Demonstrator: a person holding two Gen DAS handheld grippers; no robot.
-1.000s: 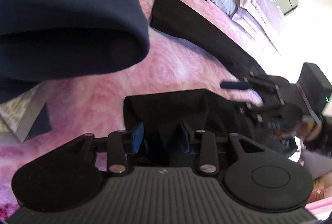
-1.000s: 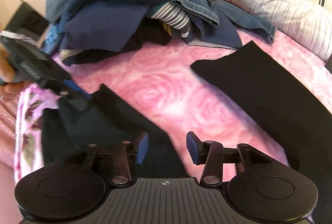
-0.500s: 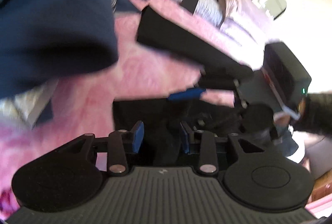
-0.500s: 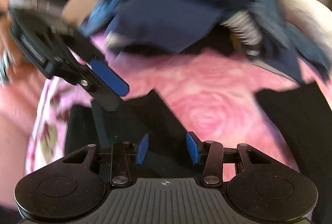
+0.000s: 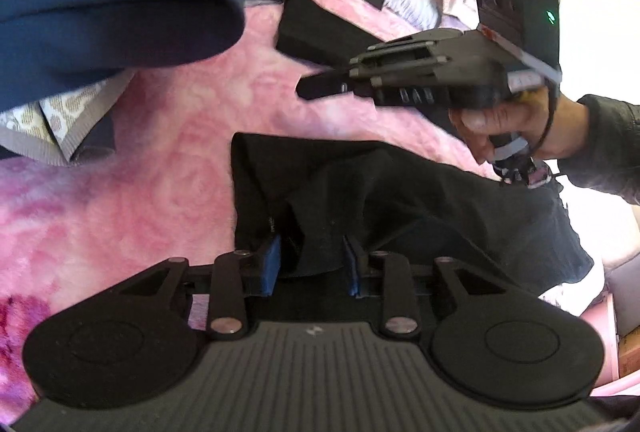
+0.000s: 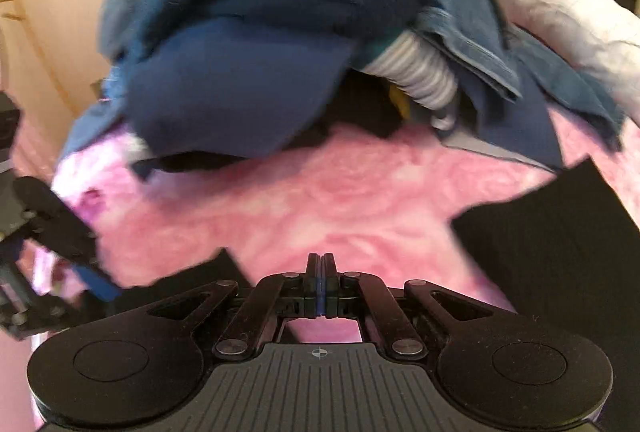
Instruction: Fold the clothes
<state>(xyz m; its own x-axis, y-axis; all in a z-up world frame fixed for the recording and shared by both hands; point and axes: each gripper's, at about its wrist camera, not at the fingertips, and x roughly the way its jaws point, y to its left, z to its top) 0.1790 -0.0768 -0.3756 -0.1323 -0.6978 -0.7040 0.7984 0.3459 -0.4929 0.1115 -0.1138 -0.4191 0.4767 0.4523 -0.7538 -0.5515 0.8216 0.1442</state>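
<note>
Black garment (image 5: 420,200) spread on the pink blanket (image 5: 168,152), near edge bunched up between the blue pads of the left gripper (image 5: 310,264), closing on the fold, nearer together than a second ago. Right gripper (image 6: 320,274) now clenched on nothing, pads touching, where a second earlier stood apart; in the left view lifted above the cloth, in a hand (image 5: 516,124). Beyond, heaped blue clothes (image 6: 280,44), blurred. Garment's far end cut off.

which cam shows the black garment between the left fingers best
The left wrist view: the black garment fills its centre, bunched between the closing left gripper fingers. The right wrist view catches only blurred black corners at its lower edge.
</note>
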